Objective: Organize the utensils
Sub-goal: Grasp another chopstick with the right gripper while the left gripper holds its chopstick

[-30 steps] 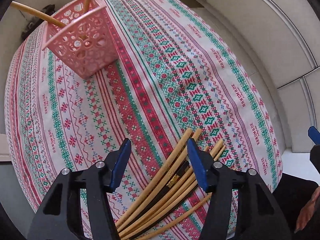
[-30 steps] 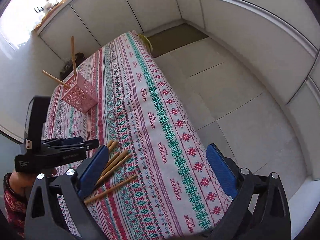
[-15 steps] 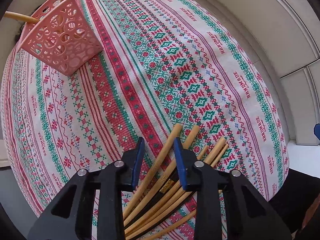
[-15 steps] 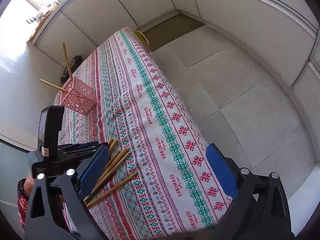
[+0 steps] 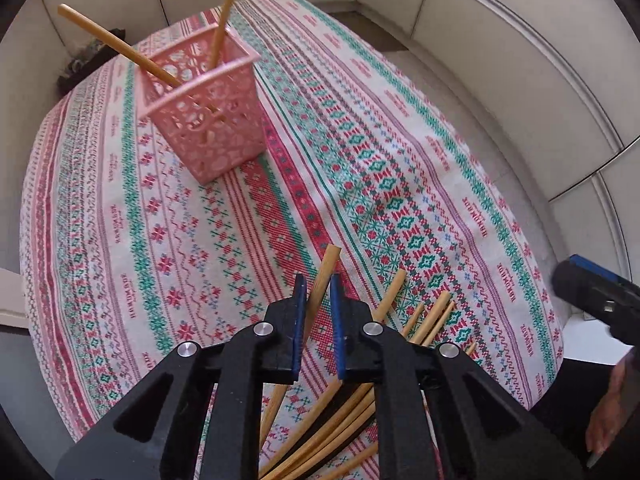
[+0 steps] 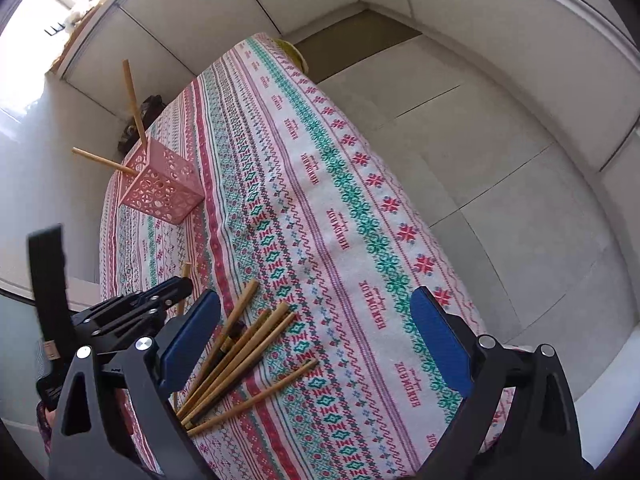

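Note:
My left gripper [image 5: 318, 292] has a bamboo chopstick [image 5: 326, 268] between its blue pads, and its jaws are closing on it. That stick stands raised and apart from the pile of chopsticks [image 5: 424, 320] on the patterned tablecloth [image 5: 360, 140]. From the right wrist view the left gripper [image 6: 182, 286] hangs just left of the pile [image 6: 240, 352]. My right gripper [image 6: 316, 300] hovers wide above the cloth, its jaws closing slightly with nothing gripped. A pink perforated basket [image 5: 204, 120] holds two chopsticks [image 5: 224, 8] leaning out.
The basket [image 6: 160, 188] stands at the far left of the table. The table's right edge drops to a tiled floor [image 6: 500, 160]. White cabinet panels [image 5: 500, 40] ring the room. A person's hand [image 5: 608, 412] shows at the lower right.
The left jaws went from wide to nearly shut around one chopstick and lifted it off the pile. The right gripper moved closer to the pile.

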Motion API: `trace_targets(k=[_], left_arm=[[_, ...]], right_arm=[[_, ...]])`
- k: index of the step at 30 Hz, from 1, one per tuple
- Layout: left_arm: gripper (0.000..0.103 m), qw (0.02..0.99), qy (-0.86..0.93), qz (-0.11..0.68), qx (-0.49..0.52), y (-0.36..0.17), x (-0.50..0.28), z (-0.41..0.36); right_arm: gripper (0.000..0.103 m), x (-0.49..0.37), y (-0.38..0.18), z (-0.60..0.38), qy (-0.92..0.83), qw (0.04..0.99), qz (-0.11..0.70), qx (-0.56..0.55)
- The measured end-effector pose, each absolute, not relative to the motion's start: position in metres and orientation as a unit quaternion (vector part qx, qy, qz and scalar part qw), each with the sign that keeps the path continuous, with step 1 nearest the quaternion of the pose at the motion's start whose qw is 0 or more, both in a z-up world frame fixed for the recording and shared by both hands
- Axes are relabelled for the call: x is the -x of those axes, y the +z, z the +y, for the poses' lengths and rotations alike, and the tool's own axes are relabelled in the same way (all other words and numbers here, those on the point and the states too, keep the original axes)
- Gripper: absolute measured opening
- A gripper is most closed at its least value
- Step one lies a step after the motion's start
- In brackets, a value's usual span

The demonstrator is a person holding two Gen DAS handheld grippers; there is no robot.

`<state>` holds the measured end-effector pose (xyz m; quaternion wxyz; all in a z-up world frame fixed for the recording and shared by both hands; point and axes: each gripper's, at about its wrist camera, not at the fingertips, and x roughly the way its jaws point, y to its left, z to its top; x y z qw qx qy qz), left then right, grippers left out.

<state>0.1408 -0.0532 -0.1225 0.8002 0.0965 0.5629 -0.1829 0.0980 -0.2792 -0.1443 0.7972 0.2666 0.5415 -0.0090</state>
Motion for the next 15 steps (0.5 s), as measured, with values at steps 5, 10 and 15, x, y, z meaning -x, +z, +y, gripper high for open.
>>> trace_targets(k=[5, 10, 15], left_arm=[[0.009, 0.828, -0.173, 0.529, -0.07, -0.085, -0.131, -0.017], [0.008, 0.848, -0.151, 0.507, -0.045, -0.063, -0.132, 0.012], [0.007, 0.856, -0.141, 0.496, -0.031, -0.05, -0.136, 0.036]], right_arm=[[0.057, -0.127, -0.17, -0.242, 0.002, 0.759, 0.597, -0.26], [0.044, -0.145, -0.189, -0.204, -0.024, 0.743, 0.627, -0.235], [0.045, -0.153, -0.197, -0.183, -0.052, 0.735, 0.639, -0.223]])
